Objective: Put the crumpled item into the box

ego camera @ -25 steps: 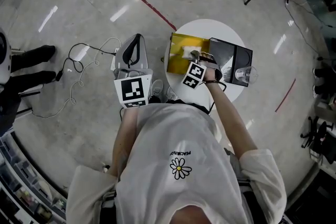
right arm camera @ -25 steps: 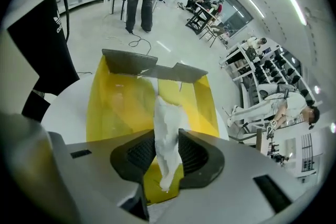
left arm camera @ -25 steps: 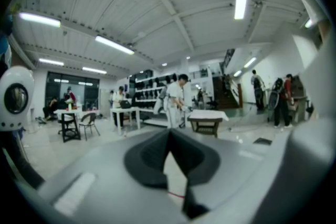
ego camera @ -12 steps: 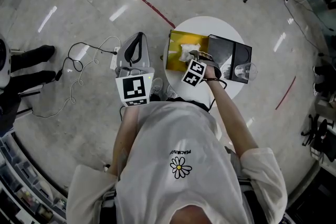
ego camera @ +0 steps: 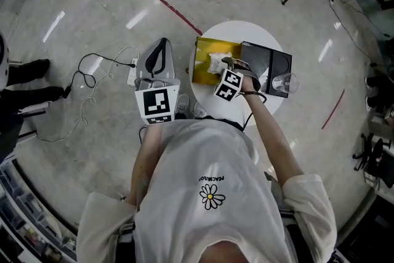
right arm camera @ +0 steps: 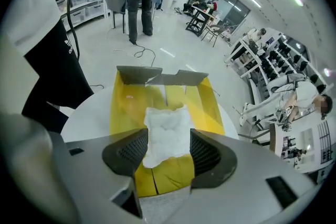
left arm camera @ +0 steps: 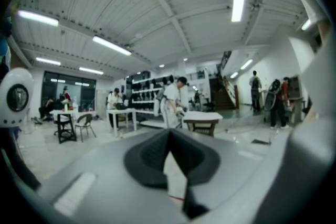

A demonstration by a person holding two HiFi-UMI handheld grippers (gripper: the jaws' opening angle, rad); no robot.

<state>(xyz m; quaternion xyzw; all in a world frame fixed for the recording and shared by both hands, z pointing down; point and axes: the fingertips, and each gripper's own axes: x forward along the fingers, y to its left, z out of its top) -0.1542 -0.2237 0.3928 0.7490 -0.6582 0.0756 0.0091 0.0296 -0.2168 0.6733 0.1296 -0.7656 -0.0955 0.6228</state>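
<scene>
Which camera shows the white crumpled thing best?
Right gripper view: the crumpled item sits big and close between the opening jaws of the right hand-held gripper, over the yellow box. Head view shows it only tiny. Left gripper view misses it.

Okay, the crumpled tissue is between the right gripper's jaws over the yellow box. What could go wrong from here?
1. The crumpled tissue fills the gap between the opening jaws of the right gripper. It may cling to a pad and lift out of the yellow box when the gripper pulls away.
2. The glass stands near the edge of the round table, close to the person's right forearm. A careless pull-back might knock it off.
</scene>
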